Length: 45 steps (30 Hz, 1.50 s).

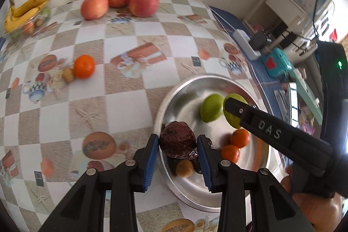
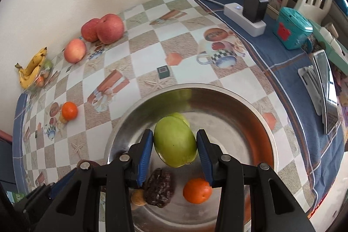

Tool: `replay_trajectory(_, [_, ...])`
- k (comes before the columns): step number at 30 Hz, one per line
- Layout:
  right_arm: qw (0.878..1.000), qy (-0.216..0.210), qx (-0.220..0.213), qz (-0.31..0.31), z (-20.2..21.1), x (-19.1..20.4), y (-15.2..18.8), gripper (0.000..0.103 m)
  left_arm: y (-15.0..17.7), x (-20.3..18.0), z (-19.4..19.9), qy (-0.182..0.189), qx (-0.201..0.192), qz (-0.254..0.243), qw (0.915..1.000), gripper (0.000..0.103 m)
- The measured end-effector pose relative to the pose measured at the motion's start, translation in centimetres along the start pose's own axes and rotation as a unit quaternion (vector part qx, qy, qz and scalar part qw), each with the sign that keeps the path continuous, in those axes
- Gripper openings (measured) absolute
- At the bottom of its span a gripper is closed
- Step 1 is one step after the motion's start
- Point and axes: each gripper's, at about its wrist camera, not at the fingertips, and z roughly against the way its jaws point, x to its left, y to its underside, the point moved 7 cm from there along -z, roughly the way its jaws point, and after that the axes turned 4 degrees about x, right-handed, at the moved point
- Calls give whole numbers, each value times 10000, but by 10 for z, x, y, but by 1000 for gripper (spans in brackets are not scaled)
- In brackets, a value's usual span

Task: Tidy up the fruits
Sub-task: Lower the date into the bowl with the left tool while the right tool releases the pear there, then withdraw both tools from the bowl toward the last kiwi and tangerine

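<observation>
Over the bowl (image 1: 217, 199): left gripper (image 1: 177, 163) clamped on wrinkled dark fruit (image 1: 177, 140), light, skin likely brittle; right gripper (image 2: 174, 159) clamped across green fruit (image 2: 175, 141), firm, smooth, maybe slippery; beyond the bowl, apples (image 2: 102, 28) untouched

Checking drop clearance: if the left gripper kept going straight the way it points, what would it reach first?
The left gripper is shut on a dark wrinkled fruit above the near edge of the metal bowl. Straight on, it would probably meet the small brown fruit in the bowl; depth is unclear.
</observation>
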Motion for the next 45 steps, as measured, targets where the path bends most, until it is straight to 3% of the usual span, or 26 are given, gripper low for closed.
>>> replay_trajectory(4, [9998,-7,123,-131,-4,-8,4,44,3,-6,-4,51,50,-92,9999,42])
replay_trajectory(6, [9997,18,180,-168,-7,-10,5,44,3,-5,-4,31,55,-97,9999,54])
replay_trajectory(9, [9996,29,241,-164,-11,-11,7,44,2,-2,-5,-7,48,-71,10000,55])
replay_trajectory(13, [9996,58,238,-143,-11,-10,7,44,1,8,-5,-70,53,99,9999,56])
replay_trajectory(16, [9997,59,179,-148,-10,-11,6,44,0,21,-5,-244,58,323,9992,66])
replay_trajectory(19, [9997,101,124,-162,-8,-11,4,59,0,41,-7,-502,83,603,9969,71])
replay_trajectory(26, [9998,121,144,10,-11,-3,5,60,2,99,-3,-1112,92,1499,9824,89])
replay_trajectory(28, [9997,149,143,107,-12,1,6,68,1,115,3,-1263,-6,1718,9770,97])
replay_trajectory(29, [9997,157,137,157,-13,4,7,81,1,122,6,-1323,-60,1805,9746,103])
replay_trajectory(30, [9995,160,126,220,-14,8,7,88,0,129,10,-1381,-139,1893,9721,103])
replay_trajectory(40, [9939,132,-45,1098,-14,53,15,88,-2,180,37,-1606,-435,2481,9543,103])
replay_trajectory(45, [9909,93,-59,1340,-15,69,19,88,-5,196,54,-1845,-638,2454,9495,103])
